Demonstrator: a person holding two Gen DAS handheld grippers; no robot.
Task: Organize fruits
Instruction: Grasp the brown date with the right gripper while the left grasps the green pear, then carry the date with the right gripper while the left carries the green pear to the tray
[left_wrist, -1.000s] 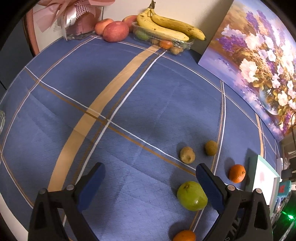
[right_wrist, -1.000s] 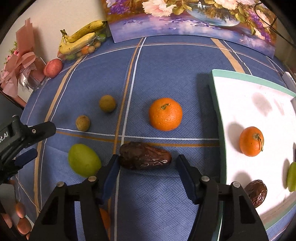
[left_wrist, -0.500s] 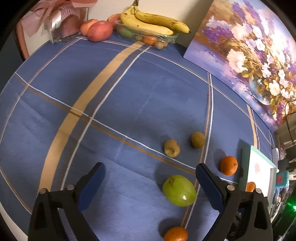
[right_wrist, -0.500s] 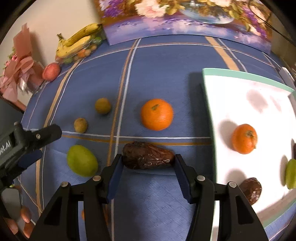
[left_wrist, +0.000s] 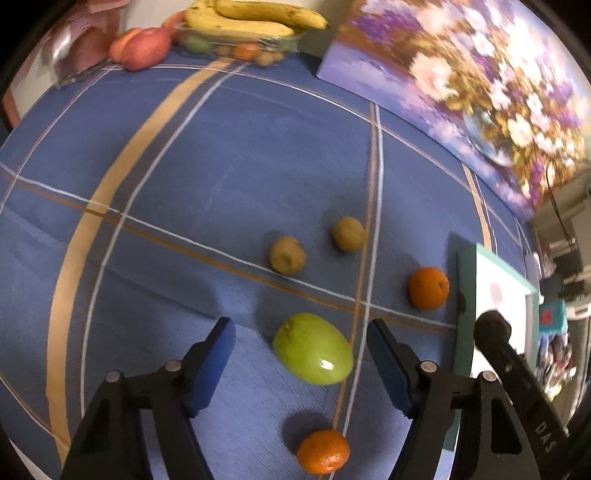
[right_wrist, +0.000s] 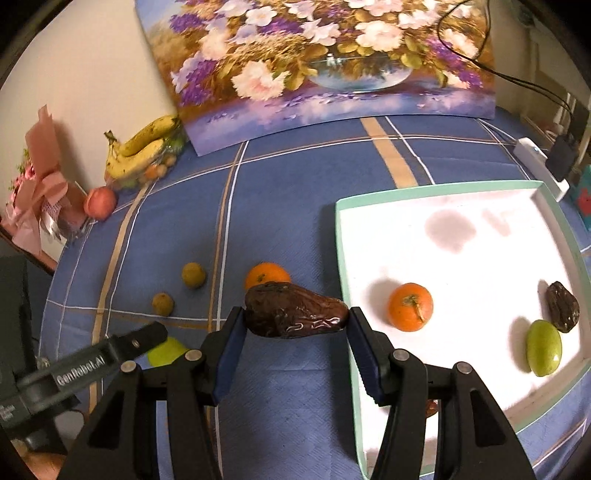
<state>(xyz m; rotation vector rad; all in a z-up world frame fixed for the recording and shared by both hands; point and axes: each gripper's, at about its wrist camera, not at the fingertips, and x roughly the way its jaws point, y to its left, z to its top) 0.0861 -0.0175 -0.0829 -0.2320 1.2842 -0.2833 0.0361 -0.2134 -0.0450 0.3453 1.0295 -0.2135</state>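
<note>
Fruit sort roughly half done.
White teal-rimmed tray (right_wrist: 341, 258) holds four fruits; five lie loose on blue cloth (left_wrist: 221, 184). Left gripper (left_wrist: 300, 363) open around green mango (left_wrist: 313, 349); right gripper (right_wrist: 293, 343) clamps wrinkled brown date (right_wrist: 293, 311), lifted near tray.

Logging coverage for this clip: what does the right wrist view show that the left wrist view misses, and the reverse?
Right wrist only: the right gripper shut on the dark date, plus the tray's contents: an orange, a green fruit and another date.

Left wrist only: the open left gripper around the green mango, and a small orange in the foreground.

Both: bananas, two brown fruits, the table orange, the painting.
</note>
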